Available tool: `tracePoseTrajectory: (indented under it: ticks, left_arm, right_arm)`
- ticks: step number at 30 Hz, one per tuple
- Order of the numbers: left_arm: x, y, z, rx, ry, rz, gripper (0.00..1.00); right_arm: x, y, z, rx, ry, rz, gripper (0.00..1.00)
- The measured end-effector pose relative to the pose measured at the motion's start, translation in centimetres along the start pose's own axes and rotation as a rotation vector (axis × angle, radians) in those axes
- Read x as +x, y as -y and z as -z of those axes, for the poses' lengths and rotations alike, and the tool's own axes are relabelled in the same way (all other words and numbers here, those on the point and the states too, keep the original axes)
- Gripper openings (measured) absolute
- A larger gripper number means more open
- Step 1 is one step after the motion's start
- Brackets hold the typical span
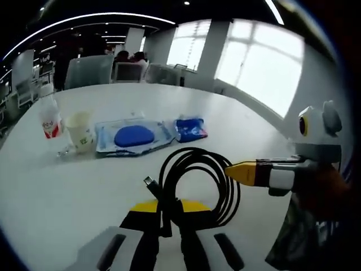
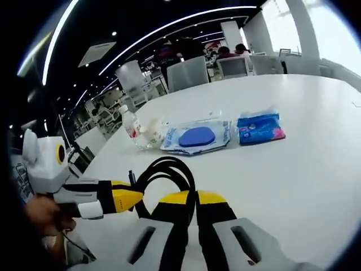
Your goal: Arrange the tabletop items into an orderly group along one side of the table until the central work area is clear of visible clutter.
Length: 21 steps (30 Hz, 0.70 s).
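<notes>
At lower centre of the left gripper view, the left gripper (image 1: pixel 169 217) clamps a coiled black cable (image 1: pixel 198 183) above the white worktop (image 1: pixel 67 192); the right gripper (image 2: pixel 196 199) sits closed, empty.

We count one coiled black cable (image 1: pixel 194 180), one bottle (image 1: pixel 49 118), one paper cup (image 1: pixel 79 131), one clear packet with a blue pad (image 1: pixel 133 136) and one small blue packet (image 1: pixel 190 129) on the white table (image 1: pixel 67 186), five things in all.
</notes>
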<state>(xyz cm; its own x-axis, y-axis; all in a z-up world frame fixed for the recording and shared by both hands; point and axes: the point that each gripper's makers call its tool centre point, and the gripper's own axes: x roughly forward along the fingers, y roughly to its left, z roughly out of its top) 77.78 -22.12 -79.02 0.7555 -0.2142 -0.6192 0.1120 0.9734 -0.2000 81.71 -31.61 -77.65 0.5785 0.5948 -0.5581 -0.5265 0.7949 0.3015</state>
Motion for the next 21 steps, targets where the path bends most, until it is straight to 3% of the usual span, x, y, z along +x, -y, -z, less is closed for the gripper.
tracePoseTrajectory:
  ticks: [8,21]
  left_arm:
    - [1.2,1.1,-1.8,-0.004,0.012,0.022,0.08]
    - [4.1,2.3,-3.5,-0.039,0.008,0.045,0.08]
  right_arm:
    - [0.1,1.7,-2.1,-0.013,0.013,0.018,0.0]
    - [1.5,4.9,-3.8,-0.038,-0.024,0.026,0.0]
